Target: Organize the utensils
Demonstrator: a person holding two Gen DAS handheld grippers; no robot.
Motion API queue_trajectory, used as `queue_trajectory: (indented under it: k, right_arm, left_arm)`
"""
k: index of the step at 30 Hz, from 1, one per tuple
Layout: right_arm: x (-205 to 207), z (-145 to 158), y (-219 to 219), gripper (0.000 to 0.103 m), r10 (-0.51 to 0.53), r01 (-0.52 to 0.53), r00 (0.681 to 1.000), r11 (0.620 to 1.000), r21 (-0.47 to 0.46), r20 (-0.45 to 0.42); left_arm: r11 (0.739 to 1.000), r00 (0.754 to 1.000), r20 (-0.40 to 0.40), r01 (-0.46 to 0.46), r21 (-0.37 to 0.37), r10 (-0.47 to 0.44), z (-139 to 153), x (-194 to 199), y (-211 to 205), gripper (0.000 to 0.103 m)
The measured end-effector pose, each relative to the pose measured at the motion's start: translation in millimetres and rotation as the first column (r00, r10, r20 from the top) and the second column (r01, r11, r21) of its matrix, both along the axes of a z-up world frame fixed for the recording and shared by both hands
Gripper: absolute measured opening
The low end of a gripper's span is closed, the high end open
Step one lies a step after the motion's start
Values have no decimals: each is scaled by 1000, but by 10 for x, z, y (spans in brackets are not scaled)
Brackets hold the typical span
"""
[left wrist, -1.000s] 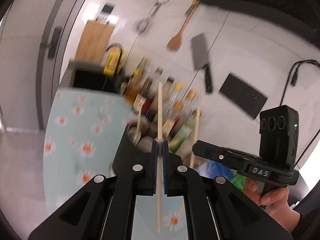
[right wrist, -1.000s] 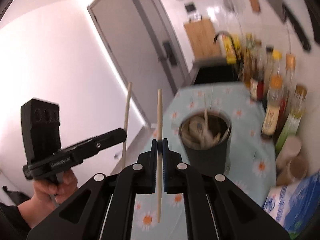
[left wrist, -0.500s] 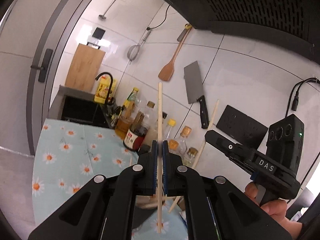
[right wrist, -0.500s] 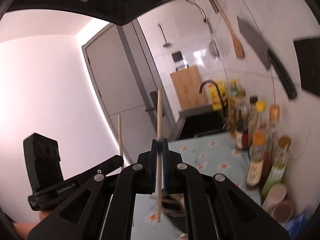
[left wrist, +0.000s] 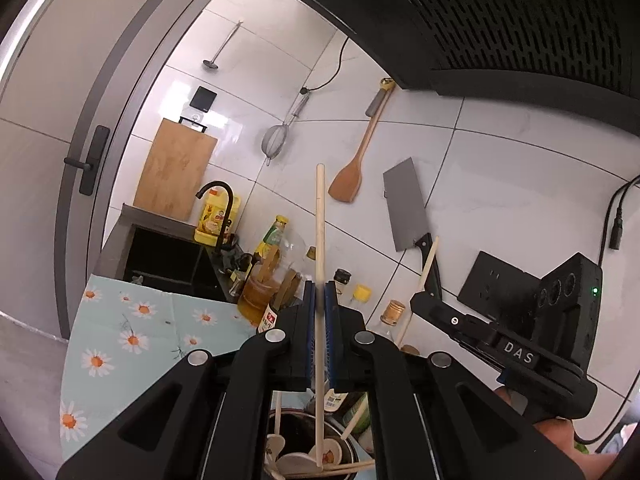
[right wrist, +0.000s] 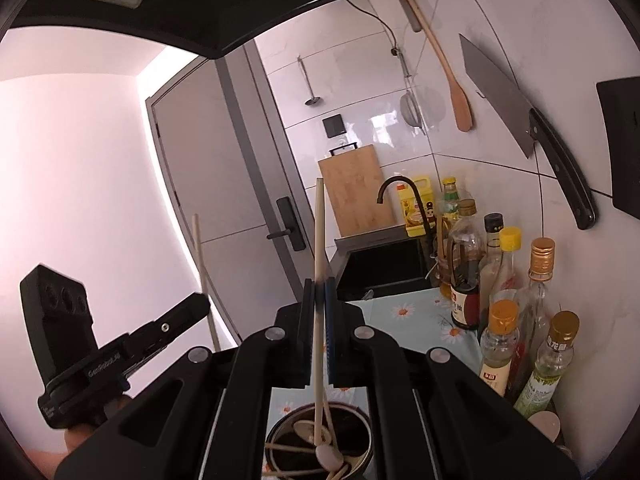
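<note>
Left wrist view: the left gripper point(left wrist: 319, 328) is clamped on a pale wooden chopstick point(left wrist: 320, 220) that stands nearly upright between its blue pads, its lower tip hanging over the dark utensil holder point(left wrist: 304, 436) at the bottom edge. The holder is already crowded with wooden spoons and loose chopsticks lying across its mouth. The main risk, as a judgement, is that a straight drop would land the tip on that tangle, so the stick bounces out or ends up lying across the rim rather than standing inside. The thin, smooth stick could also pivot in the pads if it is nudged. To the right, the right gripper point(left wrist: 430, 306) shows from the side, closed on a second chopstick point(left wrist: 424, 276) that leans near the cleaver point(left wrist: 408, 208) hanging on the tiled wall; swinging it could knock the blade or the bottles point(left wrist: 272, 276) behind.

Right wrist view: the right gripper point(right wrist: 319, 328) pinches its own chopstick point(right wrist: 319, 240) upright, jaws fully closed on it, the lower end reaching down among the spoons in the holder point(right wrist: 280, 432). The two sticks heading for one small opening could collide. The left gripper point(right wrist: 192, 312) appears at the left, also closed on its chopstick point(right wrist: 202, 268).
</note>
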State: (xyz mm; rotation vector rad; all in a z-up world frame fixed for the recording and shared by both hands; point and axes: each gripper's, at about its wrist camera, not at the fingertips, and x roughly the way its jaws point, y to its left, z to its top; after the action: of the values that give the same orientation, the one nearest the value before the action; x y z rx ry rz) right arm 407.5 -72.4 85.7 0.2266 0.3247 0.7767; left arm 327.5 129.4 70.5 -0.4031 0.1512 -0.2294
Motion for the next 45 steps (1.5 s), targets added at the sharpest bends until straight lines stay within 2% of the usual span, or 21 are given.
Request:
queue_trajectory:
  k: [6,10,20,21,22,24,32,33,34,35,36,41,45]
  right_arm:
    - [100,-170,92,6,-25,25,1000,1000,-16,-5]
    - [156,-377,126,6,-36,35,998,999,-17,-50]
    - [199,-742,242,6,-41,35,994,998,-52,-106]
    - [189,-758,244,10,-35,30,993,998,-51,-111]
    - [184,-764,246,18,-34,28,993,998,-53,-114]
    - [168,-771,251,24,-31,24,992,998,-60,-125]
    - [39,-665,177,24,-29,23,993,998,-56,-112]
    - [15,-642,164,27,-28,22,994,998,-54,-109]
    - [-13,-619,146,30,-29,24,994,998,-50,-107]
    - [-34,-602,129,30,-31,26,994,999,-48,-106]
    - [-65,-575,108,30,-30,26,994,999,-45,-102]
    - [-269,-428,-4,30,-35,32,997,999,-43,-72]
    - [-466,-315,-139,38,-24,22,998,999,-45,-55]
  left_arm:
    - [1000,999,-25,-22,-9,22,-195,114,-13,4]
    - [1000,999,-44,-22,-10,22,-350,153,-37,4]
    - [999,997,-76,-25,48,28,-735,201,-181,4]
    - [998,996,-81,-23,51,27,-747,195,-191,4]
    - [999,996,-92,-12,52,17,-764,195,-198,4]
    - [997,994,-113,7,73,1,-788,173,-227,4]
    - [996,992,-126,4,87,7,-751,31,-230,5]
    - [996,992,-127,5,89,6,-737,13,-231,5]
    - [996,992,-128,4,90,7,-725,3,-233,7]
    - [996,992,-128,1,89,10,-702,-26,-232,17]
    - [996,992,-128,1,86,10,-679,-46,-234,20]
    - [995,994,-114,17,95,-6,-521,-213,-263,21]
    - [992,995,-100,24,122,-12,-363,-431,-311,21]
